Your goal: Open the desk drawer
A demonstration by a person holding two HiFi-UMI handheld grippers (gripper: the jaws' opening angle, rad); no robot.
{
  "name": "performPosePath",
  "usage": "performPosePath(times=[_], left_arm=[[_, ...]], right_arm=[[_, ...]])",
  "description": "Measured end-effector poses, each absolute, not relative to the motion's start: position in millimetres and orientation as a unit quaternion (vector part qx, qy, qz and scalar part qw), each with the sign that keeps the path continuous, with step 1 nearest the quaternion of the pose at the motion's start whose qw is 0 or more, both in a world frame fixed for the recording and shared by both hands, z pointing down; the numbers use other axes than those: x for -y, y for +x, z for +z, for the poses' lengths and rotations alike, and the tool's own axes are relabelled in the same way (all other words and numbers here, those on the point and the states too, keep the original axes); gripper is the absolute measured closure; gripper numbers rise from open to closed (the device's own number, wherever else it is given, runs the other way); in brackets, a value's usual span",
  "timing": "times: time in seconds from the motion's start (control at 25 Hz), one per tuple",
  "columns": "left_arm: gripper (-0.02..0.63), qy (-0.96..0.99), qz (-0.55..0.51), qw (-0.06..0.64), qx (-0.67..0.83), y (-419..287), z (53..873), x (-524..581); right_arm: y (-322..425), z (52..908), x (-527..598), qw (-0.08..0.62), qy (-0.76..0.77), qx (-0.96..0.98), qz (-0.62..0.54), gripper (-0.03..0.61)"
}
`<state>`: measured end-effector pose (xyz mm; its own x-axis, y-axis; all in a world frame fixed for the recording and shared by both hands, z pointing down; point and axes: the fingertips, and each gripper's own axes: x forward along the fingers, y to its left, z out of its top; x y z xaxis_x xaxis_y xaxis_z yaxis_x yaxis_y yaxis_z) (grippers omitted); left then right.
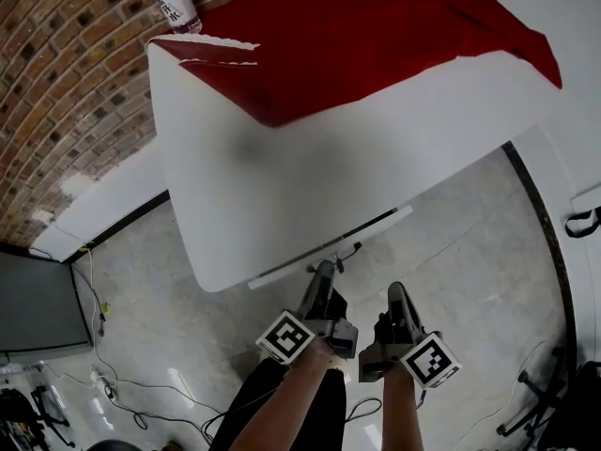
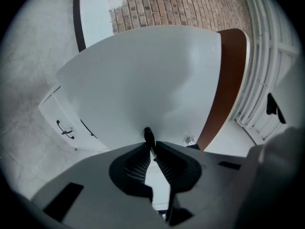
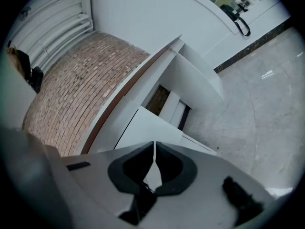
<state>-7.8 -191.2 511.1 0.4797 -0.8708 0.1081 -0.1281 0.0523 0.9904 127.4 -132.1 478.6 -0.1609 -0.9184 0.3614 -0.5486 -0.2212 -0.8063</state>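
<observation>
Left tongs [image 1: 324,271], right tongs [image 1: 396,291] (both pressed together, empty), desk drawer [image 1: 376,226] just ahead.

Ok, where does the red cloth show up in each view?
Head view: red cloth across the top.
Left gripper view: dark red band at right.
Right gripper view: thin reddish strip left of centre.
Shared landmark: brick wall next to it.
</observation>
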Motion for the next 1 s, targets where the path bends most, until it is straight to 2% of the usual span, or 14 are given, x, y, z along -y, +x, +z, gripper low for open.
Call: performPosePath(times=[0.48, 1.0], left_arm=[[0.571, 0.6, -0.31, 0.609, 0.415, -4, 510, 179], [0.569, 0.613, -0.279, 0.607, 0.421, 3, 512, 151]], right_arm=[[136, 490, 104, 0.22, -0.627, -0.543, -0.513, 0.568], [141, 483, 102, 0.208, -0.629, -0.555, -0.503, 0.568]])
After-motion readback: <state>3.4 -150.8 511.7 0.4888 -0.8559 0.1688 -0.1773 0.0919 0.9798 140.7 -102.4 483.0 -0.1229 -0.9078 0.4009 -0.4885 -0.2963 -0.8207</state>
